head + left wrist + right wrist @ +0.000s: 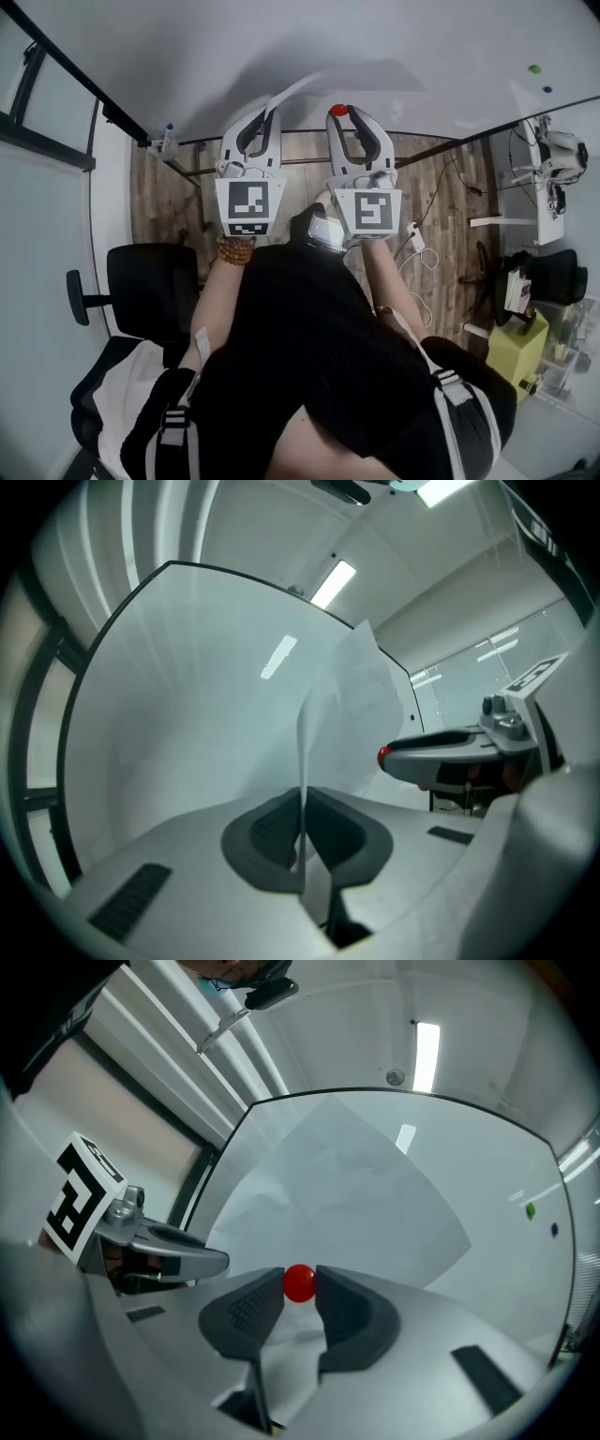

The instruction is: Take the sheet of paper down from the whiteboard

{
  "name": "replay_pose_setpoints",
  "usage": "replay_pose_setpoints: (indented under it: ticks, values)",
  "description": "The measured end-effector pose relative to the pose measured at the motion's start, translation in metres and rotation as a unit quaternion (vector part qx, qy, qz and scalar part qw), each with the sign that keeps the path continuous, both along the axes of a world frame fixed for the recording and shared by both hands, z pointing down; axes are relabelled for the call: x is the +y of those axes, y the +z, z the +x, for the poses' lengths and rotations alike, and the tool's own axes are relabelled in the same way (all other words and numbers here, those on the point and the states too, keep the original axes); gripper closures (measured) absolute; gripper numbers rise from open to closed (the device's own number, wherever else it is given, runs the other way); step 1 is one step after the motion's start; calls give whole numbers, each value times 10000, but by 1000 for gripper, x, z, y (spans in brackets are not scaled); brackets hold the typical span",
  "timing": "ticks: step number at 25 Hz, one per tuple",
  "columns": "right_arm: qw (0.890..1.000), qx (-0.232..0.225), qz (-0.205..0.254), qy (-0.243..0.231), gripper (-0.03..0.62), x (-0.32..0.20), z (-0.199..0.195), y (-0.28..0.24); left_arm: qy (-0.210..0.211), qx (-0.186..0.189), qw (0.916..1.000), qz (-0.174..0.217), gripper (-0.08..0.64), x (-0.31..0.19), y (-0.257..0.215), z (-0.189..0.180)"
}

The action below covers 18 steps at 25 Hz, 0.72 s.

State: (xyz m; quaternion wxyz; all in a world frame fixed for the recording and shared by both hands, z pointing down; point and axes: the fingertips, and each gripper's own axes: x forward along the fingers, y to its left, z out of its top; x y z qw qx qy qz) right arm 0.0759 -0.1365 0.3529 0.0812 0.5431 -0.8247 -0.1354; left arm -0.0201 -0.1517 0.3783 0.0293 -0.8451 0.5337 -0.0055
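Two tools engaged: left tool [302,808] pinches sheet of paper [361,714] by its edge, curling off whiteboard [487,1176]; right tool [300,1296] clamps red magnet [299,1282] against sheet. Likely midway: magnet off, then pull sheet clear.

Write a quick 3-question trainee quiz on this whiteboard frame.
1. Multiple choice: what sits between the jaws of the right gripper? A) a marker pen B) a red magnet C) nothing
2. True or false: the left gripper is clamped on the edge of the sheet of paper.
3. Fill in: beside the blue dot on the whiteboard sits a second dot, coloured ___.

Key: 1 B; 2 true; 3 green.
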Motion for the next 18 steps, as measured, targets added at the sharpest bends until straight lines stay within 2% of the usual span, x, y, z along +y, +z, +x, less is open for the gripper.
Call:
replay_pose_setpoints:
  ticks: [5,15,17,18]
  values:
    - [9999,-91,-3,81,492,-7,9,-1,101,204,9997,-46,548,-4,-7,2]
    - [9996,-198,22,219,503,-15,15,1,288,343,9988,-214,548,-9,4,5]
    - [9995,-183,32,238,511,-18,17,2,301,334,9987,-243,548,-12,7,7]
    - [9995,-176,39,250,537,-20,18,2,308,330,9986,-258,548,-14,8,8]
